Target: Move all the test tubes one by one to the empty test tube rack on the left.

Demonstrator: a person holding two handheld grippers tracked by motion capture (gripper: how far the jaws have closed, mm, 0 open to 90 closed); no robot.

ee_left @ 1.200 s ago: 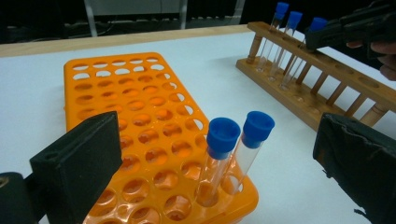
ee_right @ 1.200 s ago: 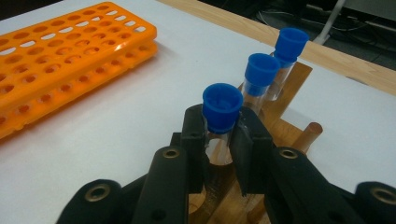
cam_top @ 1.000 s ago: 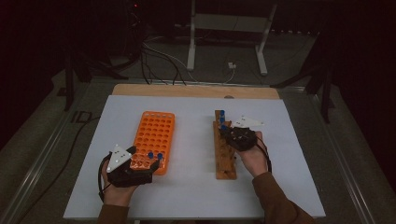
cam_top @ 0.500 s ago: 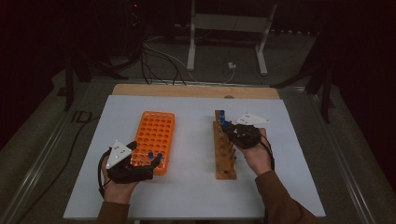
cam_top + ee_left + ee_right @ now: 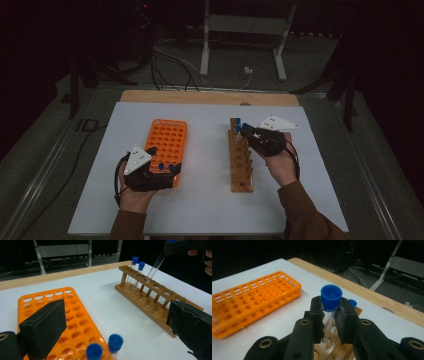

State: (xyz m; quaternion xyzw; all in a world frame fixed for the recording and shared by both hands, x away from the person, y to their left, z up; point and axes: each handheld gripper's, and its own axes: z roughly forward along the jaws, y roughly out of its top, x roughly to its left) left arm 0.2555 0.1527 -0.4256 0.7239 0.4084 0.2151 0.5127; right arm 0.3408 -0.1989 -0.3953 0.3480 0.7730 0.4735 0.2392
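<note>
My right gripper (image 5: 246, 131) is shut on a clear test tube (image 5: 331, 298) with a blue cap, just under the cap. The tube (image 5: 155, 266) hangs tilted, its lower end at the mouth of the third hole of the wooden rack (image 5: 241, 165). Two more blue-capped tubes (image 5: 138, 263) stand upright in that rack's far end. My left gripper (image 5: 167, 172) is open at the near end of the orange rack (image 5: 167, 140). In the left gripper view its jaws stand wide apart either side of two blue-capped tubes (image 5: 105, 347) that stand in the orange rack (image 5: 72, 315).
Both racks lie on a white sheet (image 5: 205, 200) over a wooden table (image 5: 210, 97). Most holes in the orange rack hold nothing. Cables and a metal stand (image 5: 240, 45) are on the dark floor beyond the far edge.
My right gripper has risen with the tube, which now stands higher over the wooden rack. The left gripper has lifted a little at the near end of the orange rack.
</note>
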